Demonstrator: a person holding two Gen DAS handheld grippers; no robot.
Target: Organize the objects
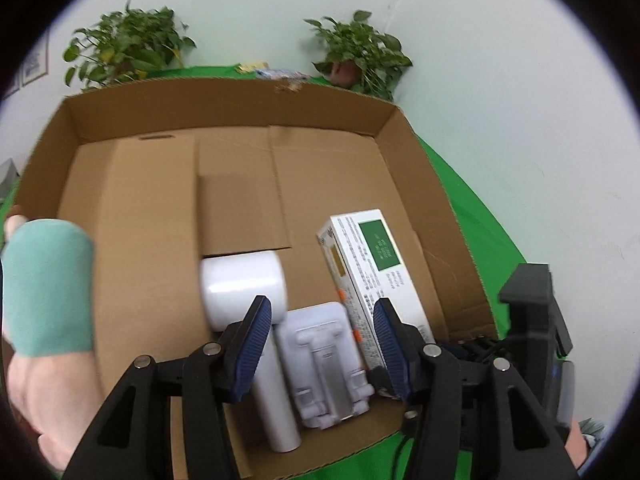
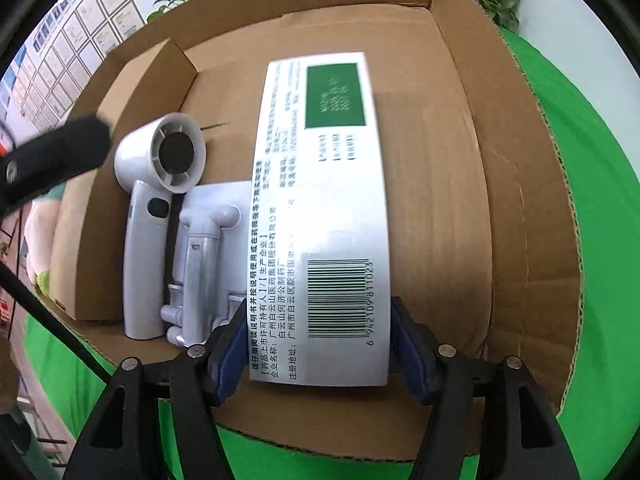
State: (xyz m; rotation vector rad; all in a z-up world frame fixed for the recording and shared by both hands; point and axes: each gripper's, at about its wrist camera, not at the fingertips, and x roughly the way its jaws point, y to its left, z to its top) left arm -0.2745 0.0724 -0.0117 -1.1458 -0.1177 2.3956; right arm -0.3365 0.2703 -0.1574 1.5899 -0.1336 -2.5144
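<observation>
The white medicine box (image 2: 320,216) with a green panel and a barcode lay inside the open cardboard box (image 2: 452,184), near its right wall. Its near end sat between the blue pads of the right gripper (image 2: 320,344). The left pad looked to be touching the box edge, but I could not tell if both pads pressed on it or had let go. To the left of the medicine box lay a pale grey phone stand (image 2: 204,256), touching its side, and further left a white handheld fan (image 2: 160,200) with its round head toward the far wall.

In the left wrist view the left gripper (image 1: 320,344) hovered above the near part of the cardboard box (image 1: 224,96), its fingers apart with nothing clamped between them. Below it were the fan (image 1: 244,288), the phone stand (image 1: 320,344) and the medicine box (image 1: 372,264), side by side.

A hand (image 1: 48,380) with a teal sleeve (image 1: 48,284) was at the left edge. The carton stood on a green cloth (image 1: 472,216), and two potted plants (image 1: 124,44) stood behind it against the pale wall.
</observation>
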